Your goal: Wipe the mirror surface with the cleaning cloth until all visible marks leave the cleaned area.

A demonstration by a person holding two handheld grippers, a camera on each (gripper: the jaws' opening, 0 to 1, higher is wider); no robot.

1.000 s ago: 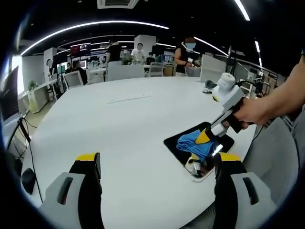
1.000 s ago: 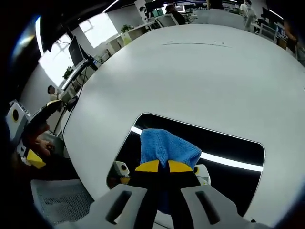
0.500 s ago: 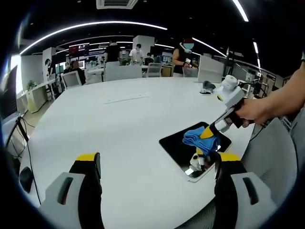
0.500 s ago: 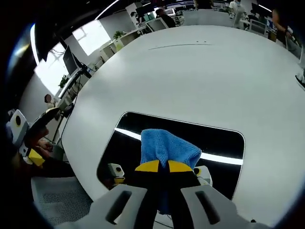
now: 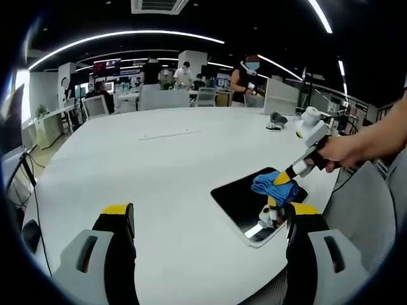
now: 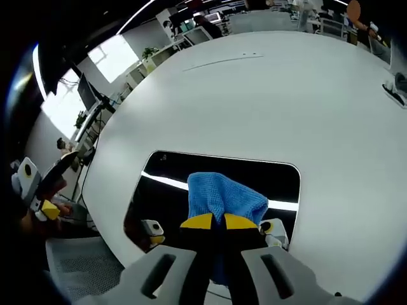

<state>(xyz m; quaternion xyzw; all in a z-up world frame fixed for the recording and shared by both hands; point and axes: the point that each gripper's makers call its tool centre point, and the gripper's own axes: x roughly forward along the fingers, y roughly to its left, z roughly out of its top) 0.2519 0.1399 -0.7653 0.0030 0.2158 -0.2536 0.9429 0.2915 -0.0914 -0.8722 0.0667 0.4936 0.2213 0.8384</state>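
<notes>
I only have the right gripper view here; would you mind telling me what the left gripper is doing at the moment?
Observer: The left gripper is open and empty, with bare white table between its jaws.
Operator: Thanks. How does my right gripper look from that side?
Observer: In the left gripper view, the right gripper slants down onto the mirror with the blue cleaning cloth pinched at its tip.
Operator: Anything else on the table?
Observer: A small dark object sits near the far edge; too small to identify.

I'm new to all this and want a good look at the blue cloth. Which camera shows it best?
The right gripper view: the blue cloth sits large and central, pinched in the right tongs over the mirror. The left gripper view shows it small, off to the right.
</notes>
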